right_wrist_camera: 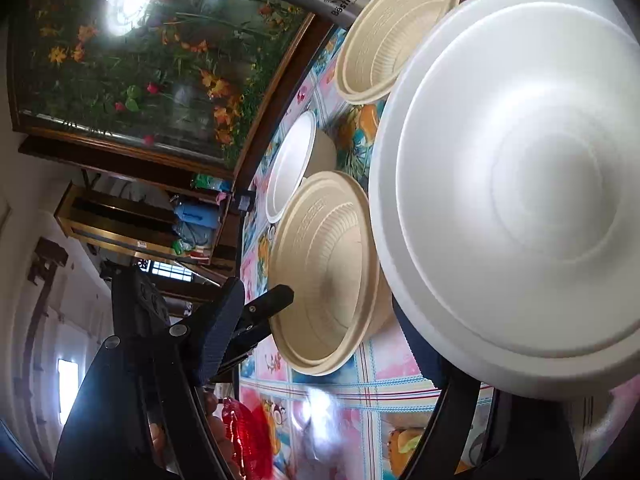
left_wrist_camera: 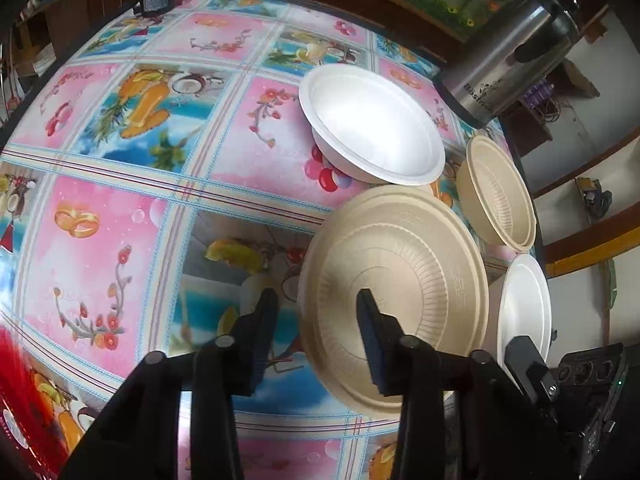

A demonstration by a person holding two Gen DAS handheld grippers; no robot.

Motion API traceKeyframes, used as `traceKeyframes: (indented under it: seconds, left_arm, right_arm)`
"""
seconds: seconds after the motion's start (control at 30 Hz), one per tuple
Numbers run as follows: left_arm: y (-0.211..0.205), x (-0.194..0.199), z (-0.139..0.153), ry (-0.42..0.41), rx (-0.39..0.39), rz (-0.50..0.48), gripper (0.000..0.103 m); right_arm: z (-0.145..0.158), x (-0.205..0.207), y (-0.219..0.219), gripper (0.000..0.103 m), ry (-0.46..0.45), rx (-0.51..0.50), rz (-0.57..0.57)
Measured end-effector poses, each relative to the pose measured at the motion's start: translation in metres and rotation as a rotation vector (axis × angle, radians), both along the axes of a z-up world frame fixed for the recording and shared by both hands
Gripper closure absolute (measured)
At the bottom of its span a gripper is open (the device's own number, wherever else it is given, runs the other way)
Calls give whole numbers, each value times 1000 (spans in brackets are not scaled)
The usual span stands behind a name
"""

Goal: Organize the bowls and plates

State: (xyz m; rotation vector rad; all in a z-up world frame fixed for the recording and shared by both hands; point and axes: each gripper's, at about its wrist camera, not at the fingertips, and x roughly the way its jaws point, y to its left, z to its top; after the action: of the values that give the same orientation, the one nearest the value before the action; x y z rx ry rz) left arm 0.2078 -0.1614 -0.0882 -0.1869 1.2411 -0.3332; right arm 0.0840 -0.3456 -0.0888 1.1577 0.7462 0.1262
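Desk [left_wrist_camera: 100, 240], under a patterned fruit-and-flower cloth, carries four pieces of tableware, all empty.

- Large tan bowl [left_wrist_camera: 394, 292]: nearest, upright, doubled rim, possibly two nested; cannot confirm.
- White bowl [left_wrist_camera: 372, 124]: behind it, upright, rims nearly touching.
- Small tan bowl [left_wrist_camera: 496, 192]: to the right, beside the steel flask [left_wrist_camera: 512, 52], also with a doubled rim.
- White plate [left_wrist_camera: 524, 312]: at the right edge, seen edge-on and tilted. In the right wrist view it fills the right side [right_wrist_camera: 520, 200] and hides much of the desk.

Left hand-held gripper [left_wrist_camera: 316, 312]: jaws partly open, straddling the near rim of the large tan bowl. One finger lies over the bowl's inside, the other outside. The left wrist view shows a strip of cloth between the outer finger and the rim; the right wrist view shows that finger's tip meeting the rim. Cannot tell whether the pads press.

Right hand-held gripper [right_wrist_camera: 320, 300]: jaws wide. One finger stands free at the left; the other is hidden behind the white plate. Cannot tell whether it holds the plate.

Unclear: a red blurred object [left_wrist_camera: 16, 380] at the desk's near corner. The flask's top is cut off.
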Motion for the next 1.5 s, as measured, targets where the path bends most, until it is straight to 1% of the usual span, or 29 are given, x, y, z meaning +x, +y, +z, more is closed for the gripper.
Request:
traceKeyframes:
  seconds: [0.07, 0.13, 0.2, 0.3, 0.33, 0.37, 0.43, 0.47, 0.5, 0.6, 0.73, 0.93, 1.13, 1.33, 1.5]
  left_arm:
    - [2, 0, 1, -10, 8, 10, 70]
    - [5, -1, 0, -8, 5, 14, 77]
    - [6, 0, -2, -4, 10, 16, 80]
    - [5, 0, -3, -2, 14, 12, 85]
    - [5, 0, -4, -1, 14, 10, 88]
    - [4, 0, -4, 0, 14, 9, 90]
    - [4, 0, -6, 1, 5, 8, 91]
    - [3, 1, -7, 1, 10, 8, 94]
    - [3, 1, -7, 2, 9, 7, 94]
    - [4, 1, -8, -1, -1, 8, 94]
    - [3, -1, -6, -11, 11, 2, 94]
    - [3, -2, -6, -17, 19, 0, 94]
    - [5, -9, -7, -9, 28, -4, 94]
    - [16, -26, -7, -6, 30, -7, 93]
    - [26, -45, 0, -14, 28, -16, 93]
  right_arm:
    - [-1, 2, 0, 36, 4, 3, 4]
    - [-4, 3, 1, 46, 11, 13, 10]
    - [-5, 3, 1, 50, 13, 9, 8]
    - [-5, 2, 0, 52, 15, -2, -1]
    - [-5, 2, 0, 59, 17, -9, -3]
    - [-5, 2, 0, 62, 19, -18, -3]
    - [-7, 3, 0, 76, 45, -45, -5]
    - [-9, 4, 0, 80, 62, -51, -4]
    - [-12, 4, -1, 84, 82, -55, -4]
    - [-16, 3, -4, 85, 93, -45, -6]
    - [-11, 2, 0, 87, 90, -87, -8]
    - [-6, 0, 3, 87, 82, -125, -2]
    - [-3, -4, 6, 88, 81, -144, -2]
    - [7, -11, 16, 88, 75, -162, -7]
    - [11, -27, 29, 88, 70, -158, -2]
